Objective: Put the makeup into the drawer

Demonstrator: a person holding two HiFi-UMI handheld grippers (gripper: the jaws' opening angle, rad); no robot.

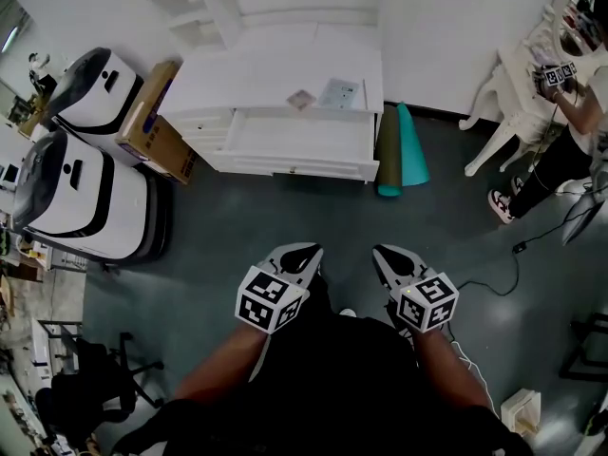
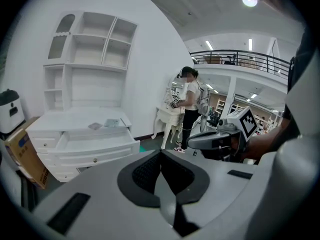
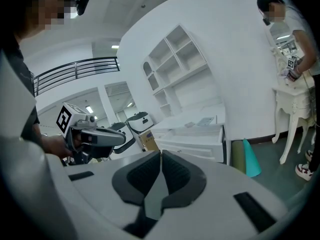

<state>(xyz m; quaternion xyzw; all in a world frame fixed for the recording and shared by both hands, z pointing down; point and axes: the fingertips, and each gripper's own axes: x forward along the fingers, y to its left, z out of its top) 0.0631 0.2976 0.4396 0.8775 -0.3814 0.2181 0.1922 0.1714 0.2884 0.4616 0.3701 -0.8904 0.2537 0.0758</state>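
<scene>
While left gripper (image 1: 304,252) and right gripper (image 1: 386,253) are closed empty, rolls (image 1: 407,150) lie beside drawer (image 1: 294,137).

Lab hall, mezzanine railing (image 2: 240,57), white machines (image 1: 93,196), staged dresser (image 1: 237,82)

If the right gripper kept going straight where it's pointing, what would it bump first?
Probably the white dresser, near its open drawer. The shut right gripper aims that way over bare floor and tilts slightly down, so depth is hard to judge.
</scene>
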